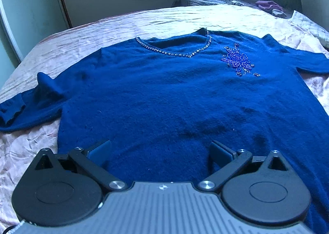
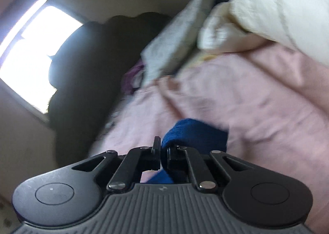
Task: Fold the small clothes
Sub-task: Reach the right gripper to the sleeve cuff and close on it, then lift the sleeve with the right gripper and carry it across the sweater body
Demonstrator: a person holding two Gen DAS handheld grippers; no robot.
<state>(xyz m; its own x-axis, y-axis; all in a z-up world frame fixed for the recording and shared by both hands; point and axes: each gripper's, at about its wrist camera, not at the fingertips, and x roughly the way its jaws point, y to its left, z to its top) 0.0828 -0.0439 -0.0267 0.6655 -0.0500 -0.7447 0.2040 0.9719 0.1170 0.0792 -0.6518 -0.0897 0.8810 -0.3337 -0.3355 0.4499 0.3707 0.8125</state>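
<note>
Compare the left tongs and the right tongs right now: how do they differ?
The left tongs stand wide open above the blue sweater, gripping nothing; the right tongs are shut on a fold of blue knit. The left view is sharp, the right view blurred. Both are over the pink bedspread.

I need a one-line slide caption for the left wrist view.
Open left gripper poised over the hem of a blue knitted sweater with beaded neckline, spread flat on a pink crinkled bedspread.
</note>
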